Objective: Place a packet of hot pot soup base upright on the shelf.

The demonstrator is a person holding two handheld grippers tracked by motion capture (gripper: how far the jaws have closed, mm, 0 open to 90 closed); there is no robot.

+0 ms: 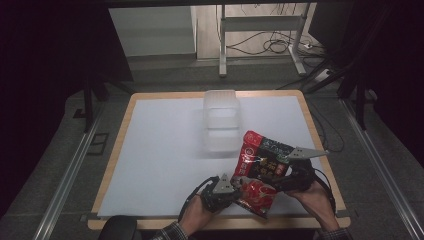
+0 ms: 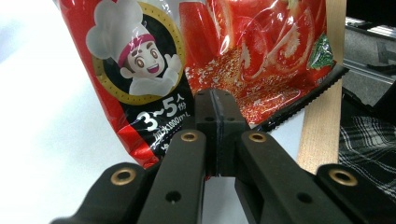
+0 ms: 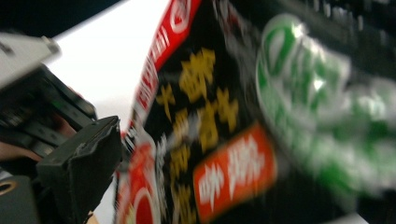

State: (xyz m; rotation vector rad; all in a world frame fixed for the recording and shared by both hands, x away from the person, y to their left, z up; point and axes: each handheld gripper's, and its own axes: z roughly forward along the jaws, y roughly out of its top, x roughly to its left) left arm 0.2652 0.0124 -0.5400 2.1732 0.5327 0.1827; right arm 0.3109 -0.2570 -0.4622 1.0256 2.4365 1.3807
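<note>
A person sits at the near edge of a table [image 1: 150, 150] covered with a white sheet and edged in pale wood, holding a two-jaw gripper in each hand. Between the two grippers, lifted off the table surface at the near right, is a glossy red and black food packet [image 1: 260, 170] printed with yellow characters and, on its other side, a cartoon chef and sliced tomatoes. The left gripper [image 1: 235, 192] grips the packet's lower left edge; in the left gripper view its black jaws are pressed together, the gripper [image 2: 215, 109] pinching the bottom seam of the packet [image 2: 205, 56], whose serrated edge runs off to the right toward the table's wooden rim. The right gripper [image 1: 282, 181] is at the packet's right side, held from below by the person's right hand [image 1: 317, 197]. In the right gripper view the picture is blurred; the packet [image 3: 243, 140] is very close to the camera and one black jaw shows at the lower left, so I cannot tell whether this gripper is closed on the packet. Well beyond the packet, near the middle of the table, stands a clear plastic container [image 1: 220, 125].
</note>
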